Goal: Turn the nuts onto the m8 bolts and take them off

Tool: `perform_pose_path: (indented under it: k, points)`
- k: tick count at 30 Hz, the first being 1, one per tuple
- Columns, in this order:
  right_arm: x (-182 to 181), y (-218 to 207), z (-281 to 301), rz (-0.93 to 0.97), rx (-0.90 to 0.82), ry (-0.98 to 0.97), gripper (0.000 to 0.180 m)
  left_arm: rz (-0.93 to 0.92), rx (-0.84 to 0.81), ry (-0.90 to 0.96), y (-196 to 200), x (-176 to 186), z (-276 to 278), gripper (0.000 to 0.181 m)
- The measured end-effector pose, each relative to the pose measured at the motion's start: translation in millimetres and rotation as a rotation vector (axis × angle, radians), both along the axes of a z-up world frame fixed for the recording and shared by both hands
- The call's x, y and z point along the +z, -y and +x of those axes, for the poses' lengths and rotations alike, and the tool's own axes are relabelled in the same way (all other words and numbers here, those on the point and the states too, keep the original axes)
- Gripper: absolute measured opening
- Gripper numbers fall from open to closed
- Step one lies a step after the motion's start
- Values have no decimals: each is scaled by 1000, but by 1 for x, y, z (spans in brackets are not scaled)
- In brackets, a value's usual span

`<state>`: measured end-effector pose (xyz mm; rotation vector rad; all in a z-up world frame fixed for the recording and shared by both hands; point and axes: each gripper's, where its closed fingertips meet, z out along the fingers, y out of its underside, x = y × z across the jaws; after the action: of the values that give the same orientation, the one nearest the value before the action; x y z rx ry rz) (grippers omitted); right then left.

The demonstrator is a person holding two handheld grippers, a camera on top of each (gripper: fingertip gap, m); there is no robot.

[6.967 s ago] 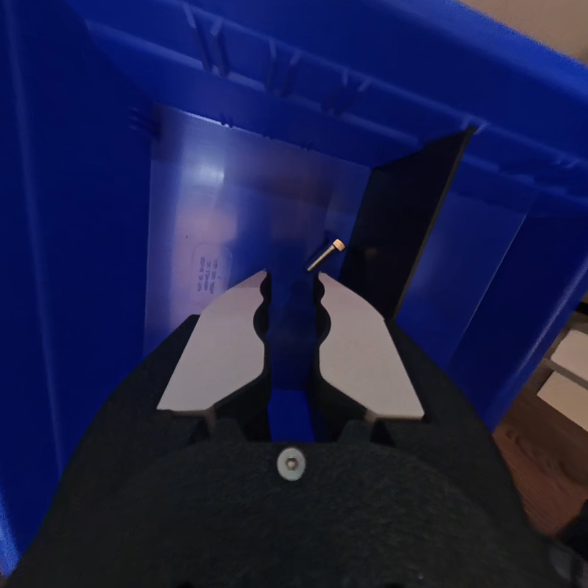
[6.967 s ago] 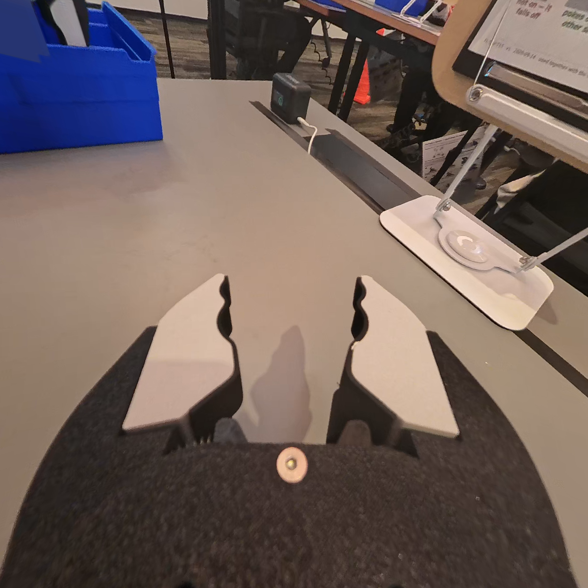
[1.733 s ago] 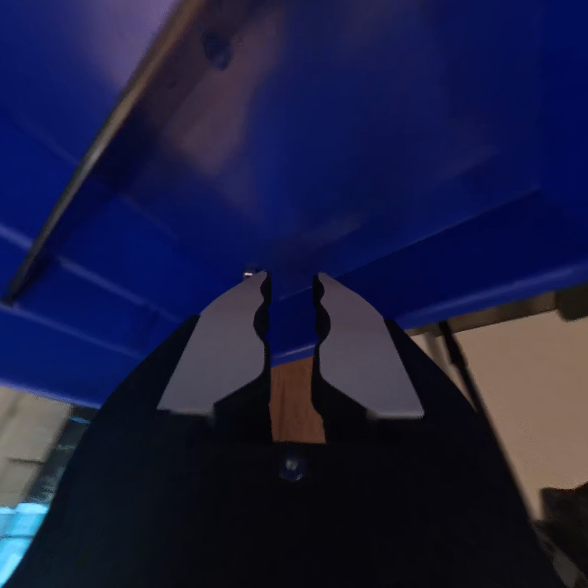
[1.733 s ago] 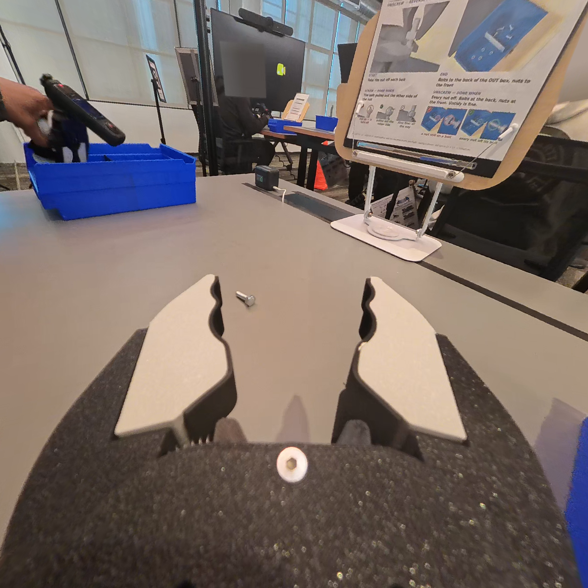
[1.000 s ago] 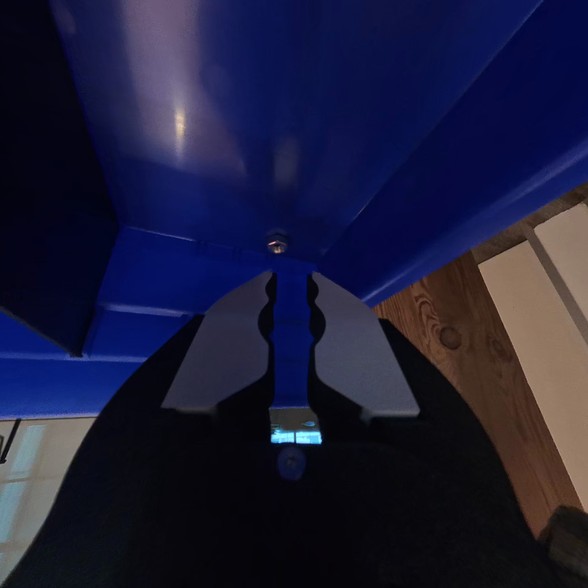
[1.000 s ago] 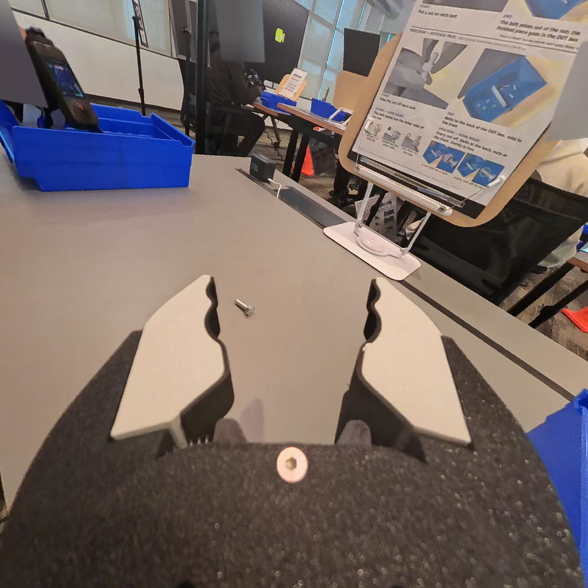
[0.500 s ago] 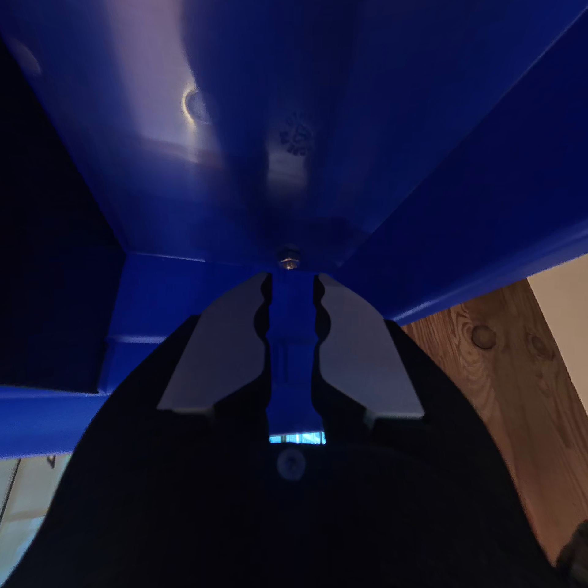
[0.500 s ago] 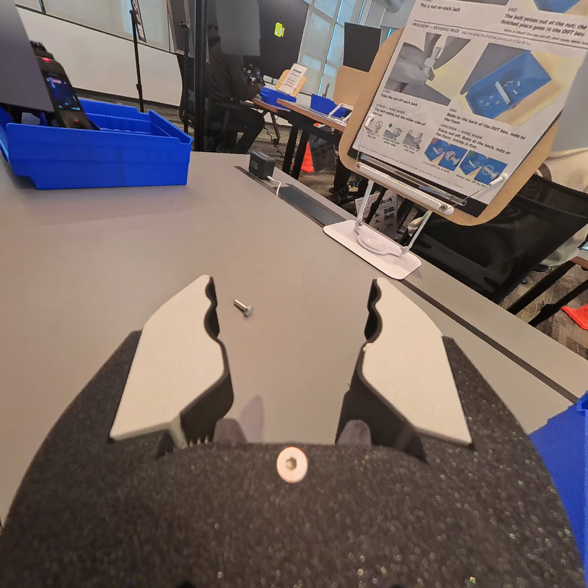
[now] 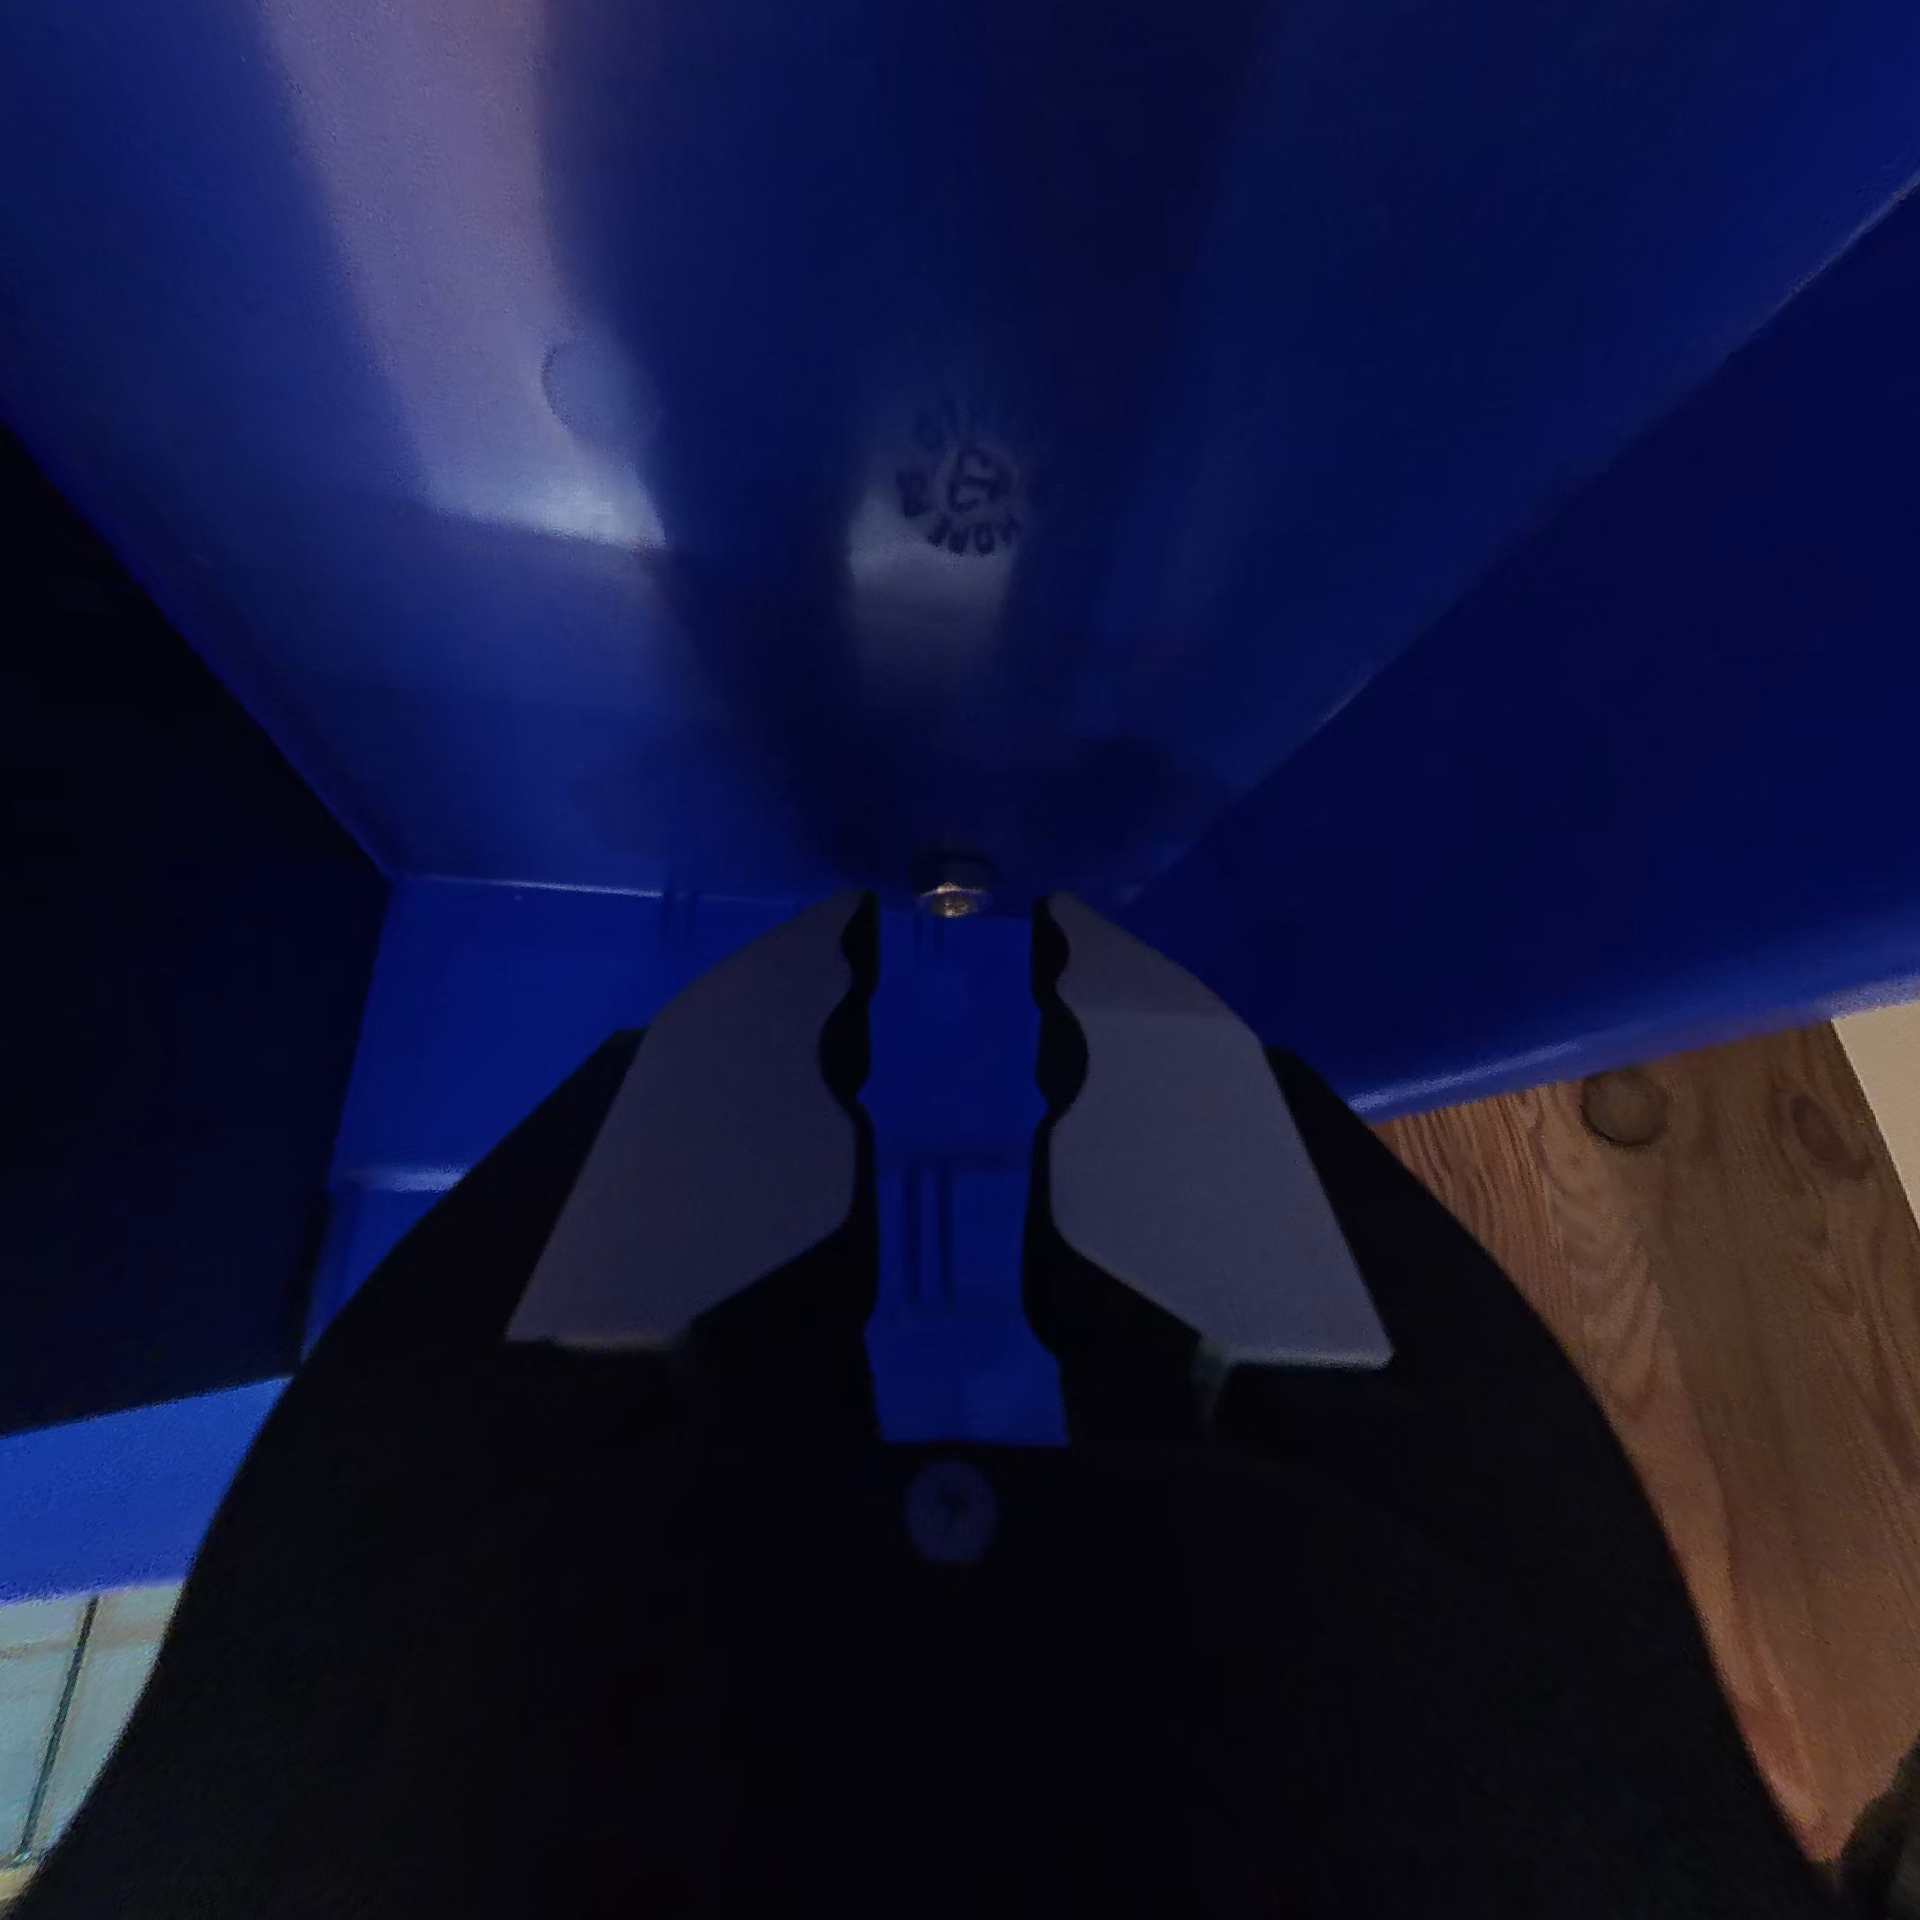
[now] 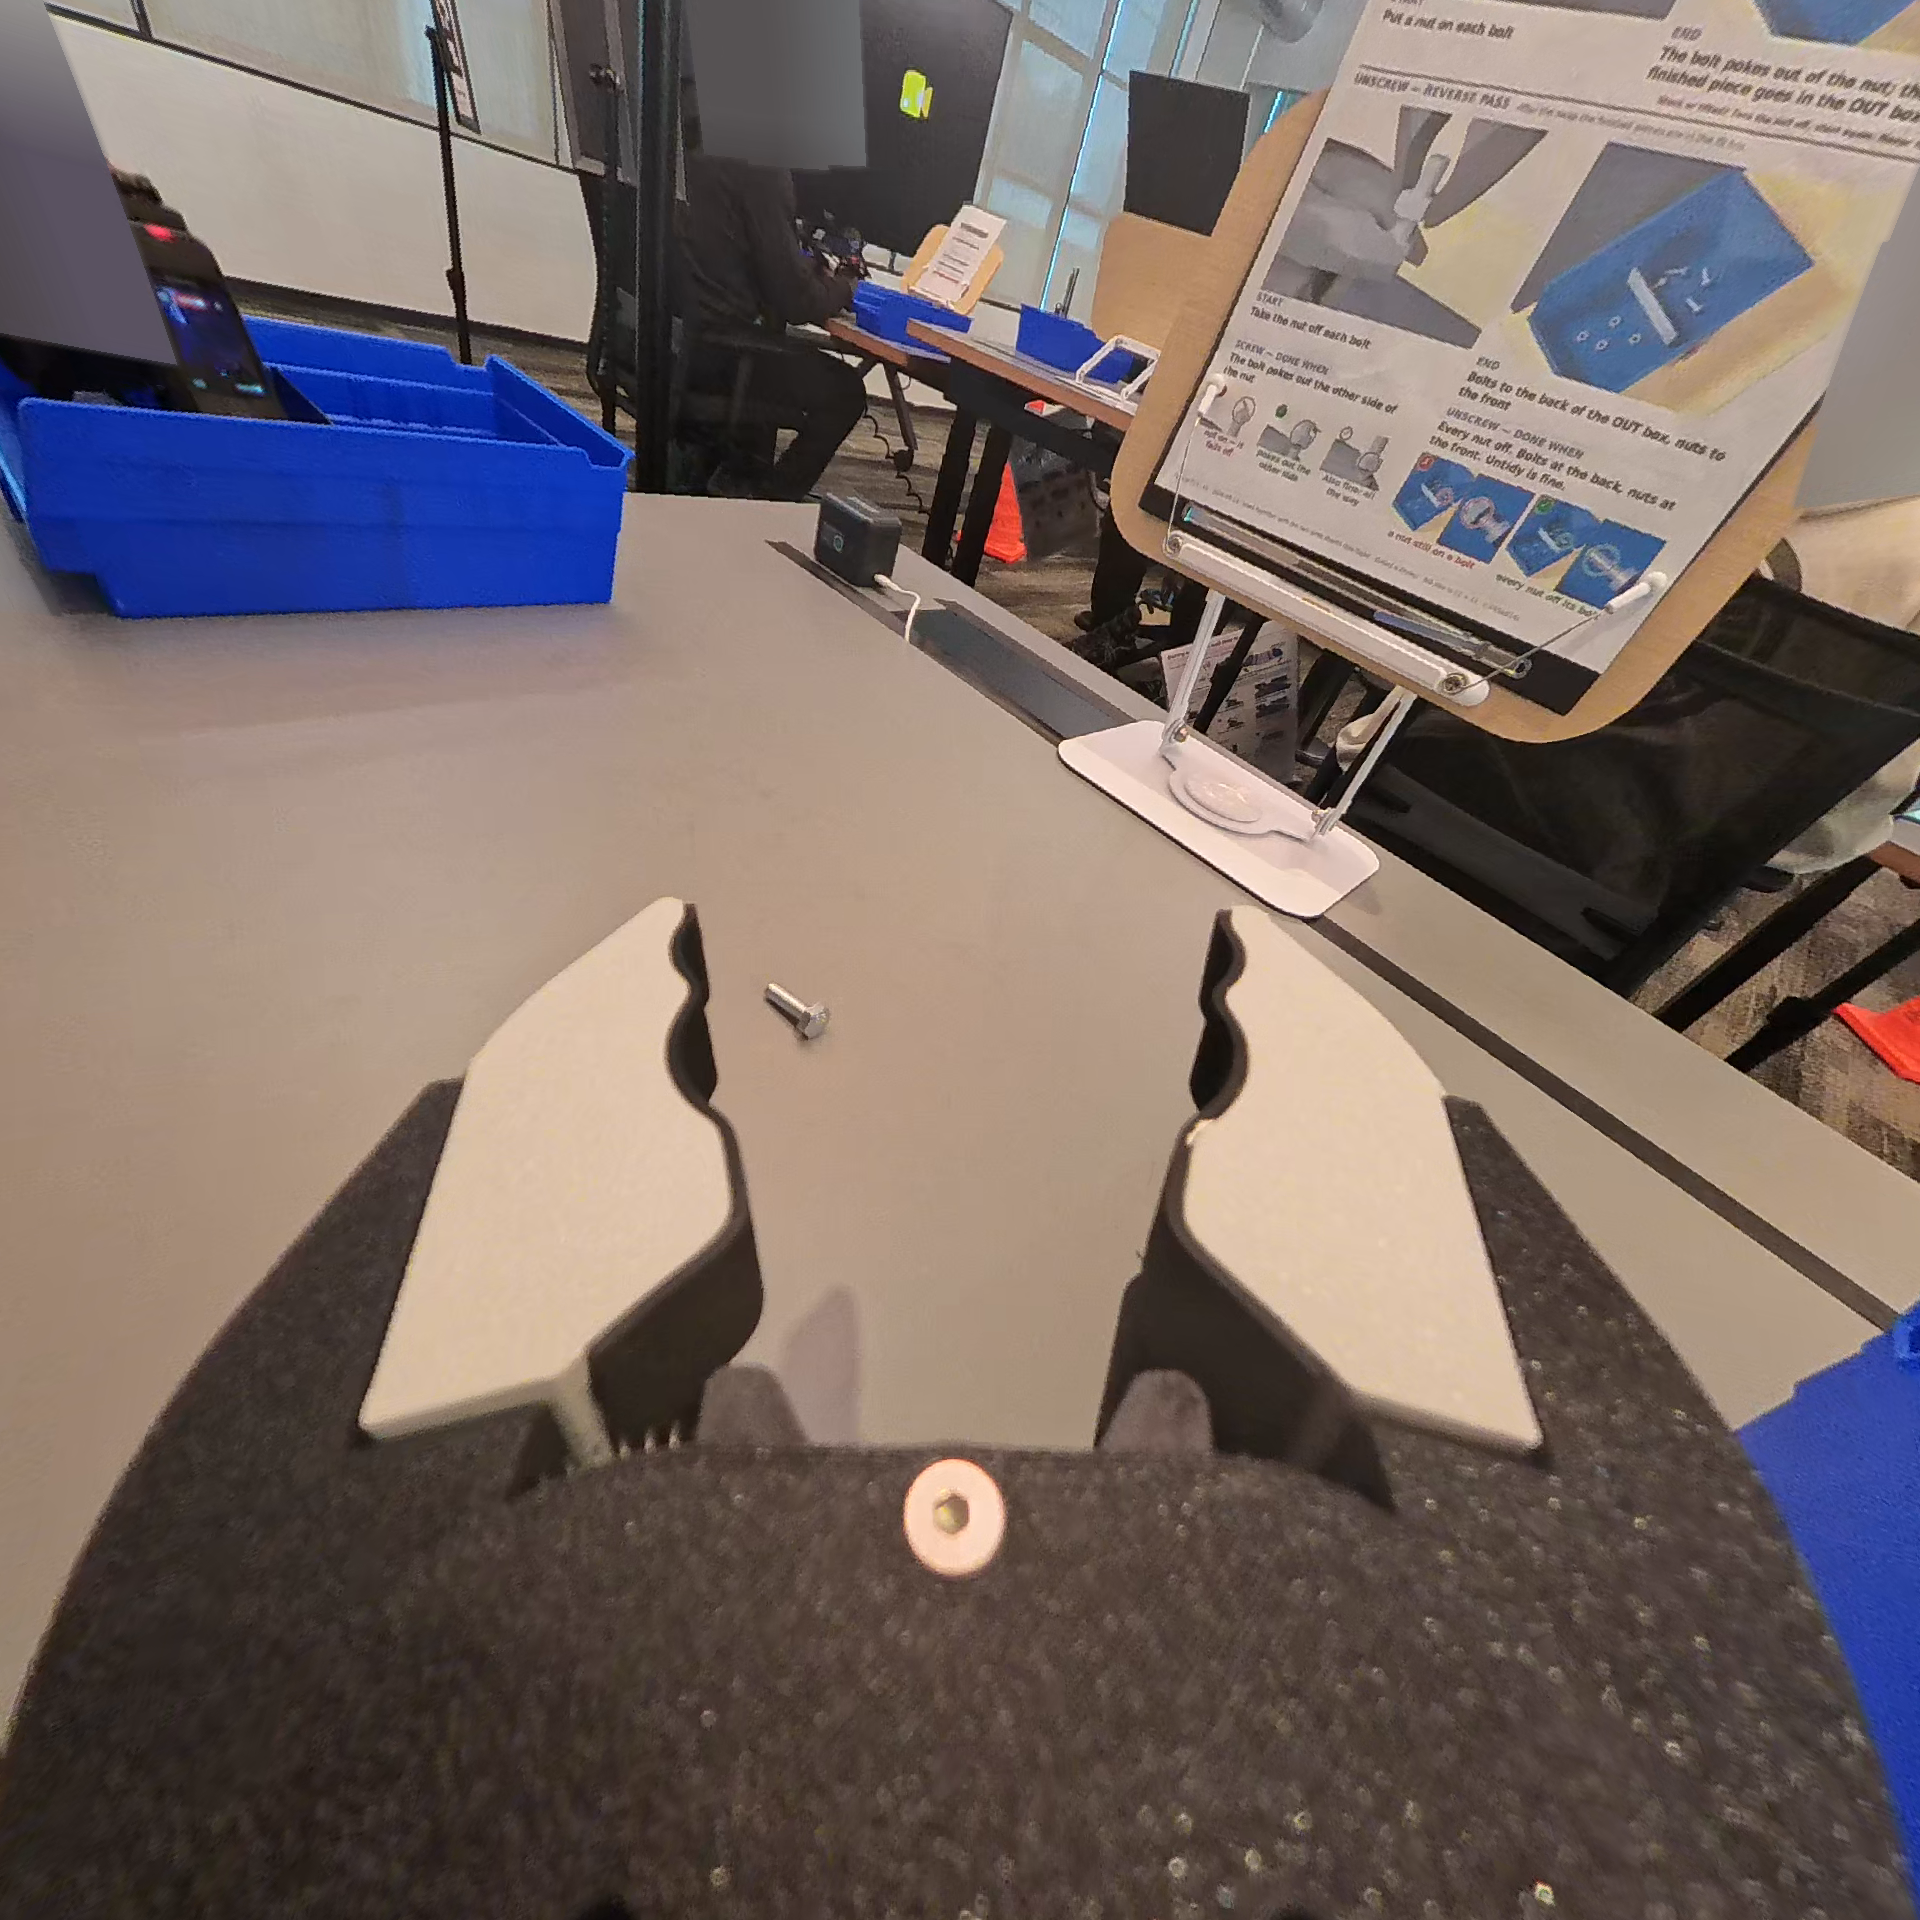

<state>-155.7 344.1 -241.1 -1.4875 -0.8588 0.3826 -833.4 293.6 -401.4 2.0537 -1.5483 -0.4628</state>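
Note:
In the left wrist view I look into a blue bin (image 9: 1455, 727). A small metal nut (image 9: 949, 891) lies where the bin's floor meets its wall. My left gripper (image 9: 952, 925) is just short of the nut, with a narrow gap between its jaws and nothing in it. In the right wrist view my right gripper (image 10: 951, 920) is wide open and empty, low over the grey table (image 10: 416, 831). A silver bolt (image 10: 798, 1010) lies on the table just beyond the fingertips, nearer the left finger (image 10: 582, 1122).
A dark divider (image 9: 156, 935) stands in the bin on the left, and wood (image 9: 1662, 1351) shows past its rim. A blue bin (image 10: 312, 520) stands far left, a paper stand (image 10: 1226, 831) to the right, and a second blue bin's corner (image 10: 1849, 1475) at the lower right.
My left gripper has closed in on the nut in the bin's corner, with the same jaw gap. The right gripper has stayed open and nearly still over the bolt.

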Motion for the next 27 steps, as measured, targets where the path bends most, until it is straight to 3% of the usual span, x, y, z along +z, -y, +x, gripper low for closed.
perform_pose_path:
  k: [10, 20, 27]
  points:
    - [6, 1, 2, 20, -7, -18, 90, -27, -44, -67, 2, -1, -6, 15]
    - [9, 3, 9, 24, -15, -47, 89, -20, 42, -41, 6, 2, -1, 14]
    - [8, 2, 10, 25, -13, -55, 89, 46, 106, -10, 1, 25, -2, 13]
